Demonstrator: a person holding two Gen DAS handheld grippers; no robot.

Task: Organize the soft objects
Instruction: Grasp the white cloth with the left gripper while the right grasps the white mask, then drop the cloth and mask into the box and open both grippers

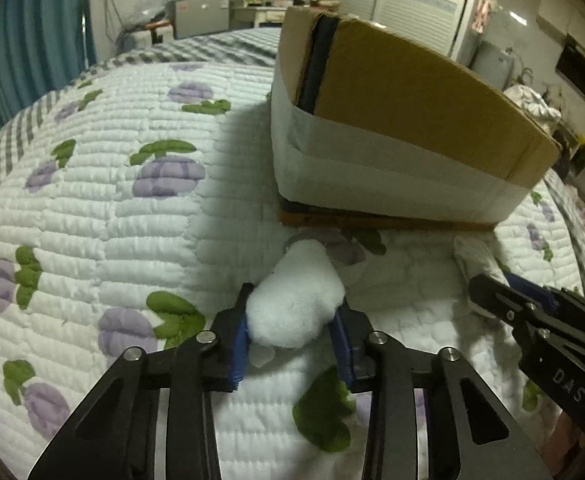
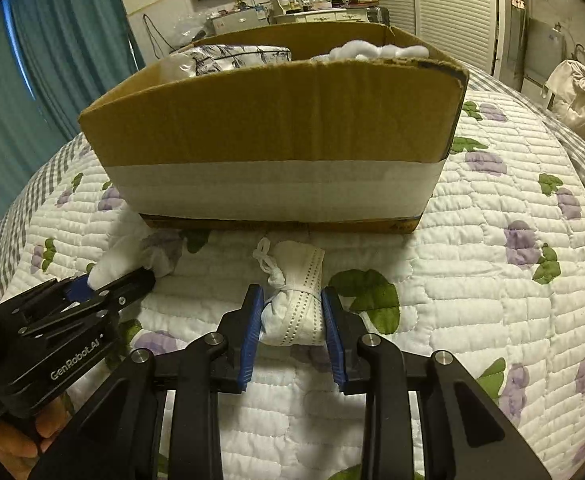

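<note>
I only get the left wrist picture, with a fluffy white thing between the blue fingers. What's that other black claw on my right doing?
Observer: The right gripper is closed around a rolled white face mask lying on the quilt.
Operator: Is anything in the cardboard box? I only see its outside.
Observer: Yes. The right wrist view looks over the rim of the cardboard box and shows a folded floral cloth at its left.
Operator: Anything else inside?
Observer: A fluffy white item shows at the right, above the rim.
</note>
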